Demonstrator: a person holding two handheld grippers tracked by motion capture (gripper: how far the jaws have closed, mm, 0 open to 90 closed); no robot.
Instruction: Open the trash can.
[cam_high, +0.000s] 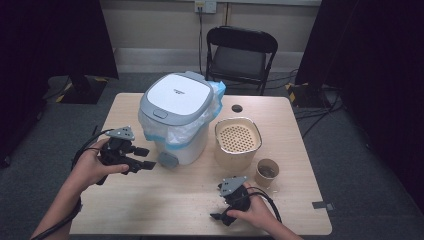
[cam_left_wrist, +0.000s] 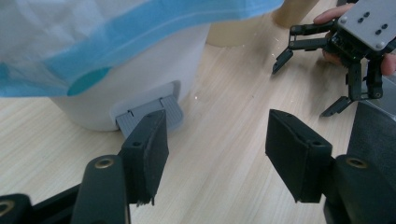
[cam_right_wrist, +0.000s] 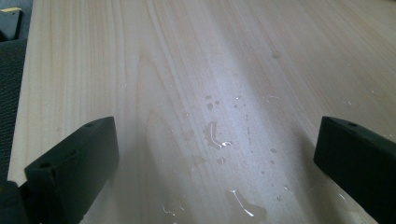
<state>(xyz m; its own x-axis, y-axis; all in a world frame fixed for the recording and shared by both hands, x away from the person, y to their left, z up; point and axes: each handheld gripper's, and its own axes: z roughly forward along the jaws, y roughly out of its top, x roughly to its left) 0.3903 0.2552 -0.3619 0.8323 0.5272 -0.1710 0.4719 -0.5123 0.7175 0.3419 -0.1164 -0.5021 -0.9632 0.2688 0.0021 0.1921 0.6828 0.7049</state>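
Fingers (cam_left_wrist: 149, 154) on the left gripper (cam_high: 134, 157) are standing partway apart with nothing between them, just bare desk (cam_high: 175, 200) showing in the gap, and they're pointing at the grey foot pedal (cam_left_wrist: 149, 114) at the base of the white bin (cam_high: 177, 120), close to it but not touching as far as the left gripper view shows. That bin sits toward the left-middle of the desk, lid (cam_high: 176, 97) down, with a clear bag with a blue edge (cam_high: 212, 102) bunched out from under the lid and hanging down the sides. Just right of the bin there's a tan tub with a perforated insert (cam_high: 238, 140), and a bit nearer the person and further right, a small paper cup (cam_high: 267, 172), standing just beside the tub. Right gripper (cam_high: 225, 212) is down near the front edge of the desk, held in the person's right hand (cam_high: 257, 212), well apart from the bin and just in front of the cup. Its fingers (cam_right_wrist: 74, 163) are spread wide over bare wood, nothing held, and the right gripper view picks up some water drops (cam_right_wrist: 217, 137) scattered on the desk between them. Behind the desk a black folding chair (cam_high: 242, 55) stands by the wall.
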